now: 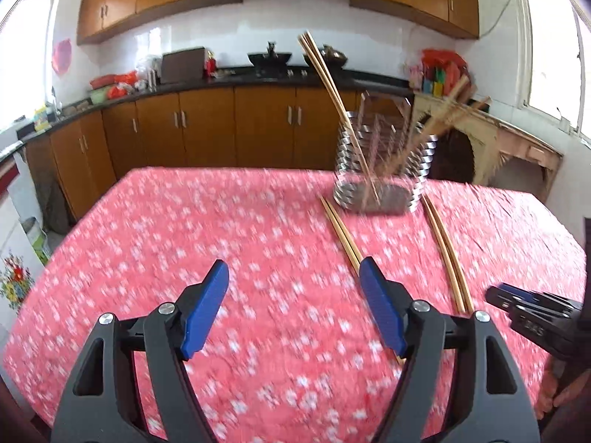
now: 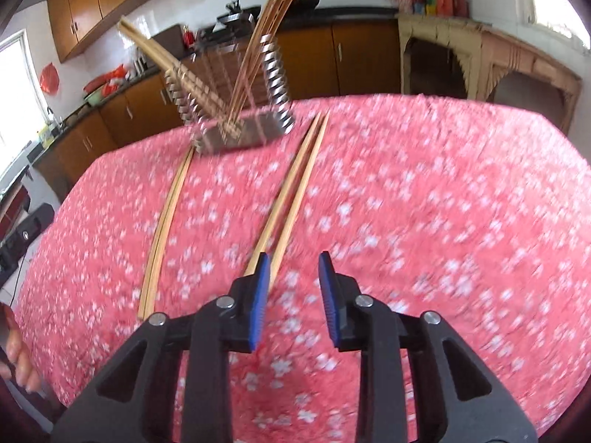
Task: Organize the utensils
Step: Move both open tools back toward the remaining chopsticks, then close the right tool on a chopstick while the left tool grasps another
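**Chopsticks waiting on the pink bench**

The left hand-held gripper [image 1: 293, 288] is hanging over the bench [image 1: 184, 240] with its blue fingers wide apart, holding nothing. The right hand-held gripper [image 2: 293, 277] is hanging there too, its fingers also apart and holding nothing. A shiny metal holder [image 2: 240, 92] is standing at the far side of the bench, with some chopsticks [image 2: 269, 18] leaning inside it. Two more pairs are lying flat on the flowery cloth: the left pair [image 2: 166, 221] and the right pair [image 2: 295, 181], both reaching toward the holder.
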The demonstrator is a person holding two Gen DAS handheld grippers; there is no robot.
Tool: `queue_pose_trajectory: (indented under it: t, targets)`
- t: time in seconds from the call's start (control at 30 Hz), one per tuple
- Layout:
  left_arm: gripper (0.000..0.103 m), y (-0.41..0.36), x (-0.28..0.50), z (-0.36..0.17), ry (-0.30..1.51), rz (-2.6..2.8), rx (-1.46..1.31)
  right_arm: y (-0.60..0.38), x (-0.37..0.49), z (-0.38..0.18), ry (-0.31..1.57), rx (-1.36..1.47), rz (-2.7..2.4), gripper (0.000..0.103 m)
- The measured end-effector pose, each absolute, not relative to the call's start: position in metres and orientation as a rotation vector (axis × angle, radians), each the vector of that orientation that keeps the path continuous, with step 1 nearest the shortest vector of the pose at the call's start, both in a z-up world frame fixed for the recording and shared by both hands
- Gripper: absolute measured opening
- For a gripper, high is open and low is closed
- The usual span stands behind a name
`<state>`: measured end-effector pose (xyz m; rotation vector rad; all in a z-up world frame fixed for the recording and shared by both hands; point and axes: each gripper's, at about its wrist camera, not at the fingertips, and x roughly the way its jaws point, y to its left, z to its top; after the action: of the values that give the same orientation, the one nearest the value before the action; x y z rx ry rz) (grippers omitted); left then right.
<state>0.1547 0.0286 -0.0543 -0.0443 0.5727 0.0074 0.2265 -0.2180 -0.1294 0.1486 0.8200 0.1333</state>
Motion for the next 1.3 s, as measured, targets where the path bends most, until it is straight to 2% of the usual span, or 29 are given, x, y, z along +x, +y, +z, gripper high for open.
queue_pose_trajectory:
  t: [0.07, 0.2, 0.37, 0.47, 0.57, 0.67, 0.73, 0.83, 1.3]
  targets:
    - [0.073, 0.027, 0.154, -0.062, 0.594, -0.001, -0.052, -0.210, 0.229, -0.131, 0.824, 0.129, 0.137, 0.025]
    - [0.073, 0.024, 0.154, -0.073, 0.631, -0.016, -0.067, -0.203, 0.240, -0.137, 0.852, 0.109, 0.111, 0.017]
    - [0.073, 0.015, 0.155, -0.079, 0.656, -0.043, -0.075, -0.199, 0.248, -0.139, 0.870, 0.091, 0.104, 0.017]
    - [0.073, 0.006, 0.158, -0.082, 0.676, -0.059, -0.067, -0.201, 0.255, -0.139, 0.875, 0.088, 0.067, 0.009]
    - [0.071, -0.001, 0.163, -0.088, 0.705, -0.067, -0.061, -0.221, 0.261, -0.138, 0.880, 0.148, -0.006, 0.007]
    - [0.064, -0.008, 0.168, -0.096, 0.754, -0.082, -0.069, -0.245, 0.267, -0.138, 0.876, 0.205, -0.069, 0.007]
    - [0.055, -0.012, 0.170, -0.102, 0.786, -0.086, -0.061, -0.258, 0.269, -0.139, 0.876, 0.228, -0.081, 0.007]
    - [0.047, -0.017, 0.175, -0.112, 0.834, -0.094, -0.055, -0.265, 0.268, -0.141, 0.872, 0.232, -0.080, 0.007]
    - [0.042, -0.026, 0.185, -0.116, 0.865, -0.112, -0.074, -0.262, 0.266, -0.142, 0.859, 0.206, -0.077, 0.007]
